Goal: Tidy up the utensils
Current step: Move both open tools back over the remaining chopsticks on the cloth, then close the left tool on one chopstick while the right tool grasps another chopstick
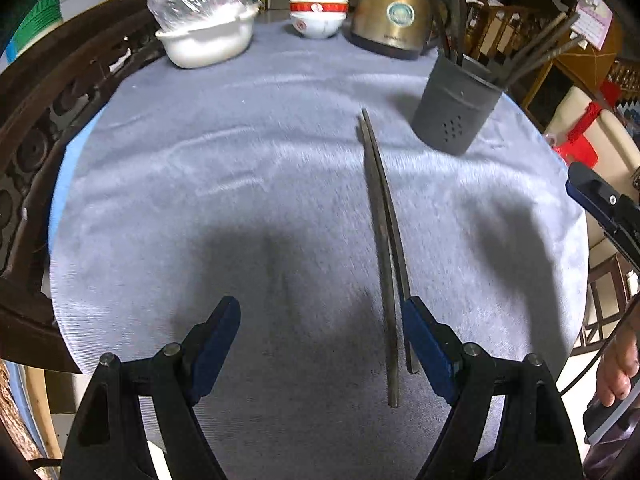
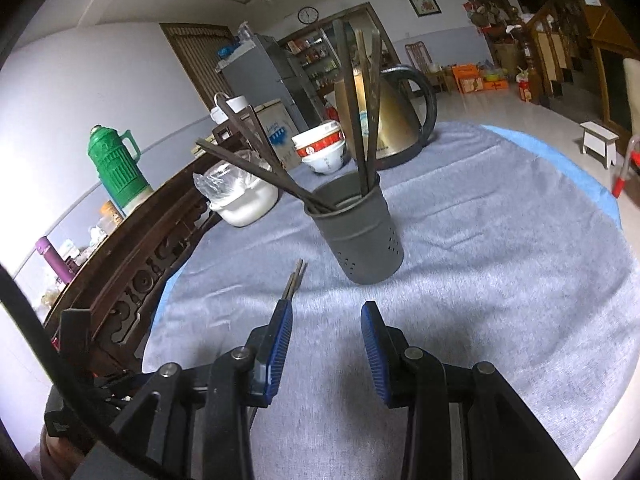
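Note:
A pair of dark chopsticks (image 1: 383, 240) lies on the grey tablecloth (image 1: 240, 184), pointing away from me; the tips also show in the right wrist view (image 2: 295, 280). My left gripper (image 1: 321, 344) is open and empty, and the near ends of the chopsticks lie between its fingers, close to the right finger (image 1: 428, 350). A dark grey perforated utensil holder (image 1: 456, 106) stands at the far right with several chopsticks in it; it also shows in the right wrist view (image 2: 356, 228). My right gripper (image 2: 326, 344) is open and empty, short of the holder.
A white pot with a plastic bag (image 1: 208, 28), stacked red-and-white bowls (image 1: 318, 12) and a gold kettle (image 1: 392, 12) stand along the table's far edge. A carved dark wooden chair back (image 1: 48, 120) borders the left side. A green thermos (image 2: 116, 164) stands behind it.

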Demonstrator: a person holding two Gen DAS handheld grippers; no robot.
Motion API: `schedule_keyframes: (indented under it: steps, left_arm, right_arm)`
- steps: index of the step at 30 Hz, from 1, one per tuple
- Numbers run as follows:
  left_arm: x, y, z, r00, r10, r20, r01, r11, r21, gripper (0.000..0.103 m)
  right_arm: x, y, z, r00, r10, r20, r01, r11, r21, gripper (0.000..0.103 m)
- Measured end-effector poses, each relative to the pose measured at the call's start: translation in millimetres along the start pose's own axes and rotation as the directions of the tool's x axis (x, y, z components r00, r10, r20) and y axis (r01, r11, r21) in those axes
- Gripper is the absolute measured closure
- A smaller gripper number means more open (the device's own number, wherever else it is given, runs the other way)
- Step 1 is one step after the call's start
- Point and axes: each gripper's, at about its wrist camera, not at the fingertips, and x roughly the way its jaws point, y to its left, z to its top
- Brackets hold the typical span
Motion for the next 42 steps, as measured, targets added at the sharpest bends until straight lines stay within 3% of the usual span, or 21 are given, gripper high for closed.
schedule_keyframes:
  steps: [13, 32, 37, 42]
  left_arm:
    - [30, -6, -1, 0.996, 0.018, -0.085, -0.018, 1.0, 0.004, 0.019]
    - [44, -6, 14, 0.996, 0.042, -0.076, -0.044, 0.999, -0.025, 0.02]
    - [43, -5, 15, 0.995, 0.081, -0.052, -0.082, 0.996, -0.02, 0.041]
    - [42, 4, 18, 0.996, 0.085, -0.031, -0.086, 0.995, -0.043, 0.081]
  right_arm:
    - [5, -5, -2, 1.0, -0.001, -0.023, 0.002, 1.0, 0.029, 0.064]
    - [7, -4, -4, 1.0, -0.005, -0.029, 0.005, 0.999, 0.033, 0.063]
    - [7, -4, -4, 0.999, -0.006, -0.031, 0.007, 0.999, 0.034, 0.063]
    - [9, -2, -6, 0.999, -0.013, -0.042, 0.014, 1.0, 0.027, 0.064]
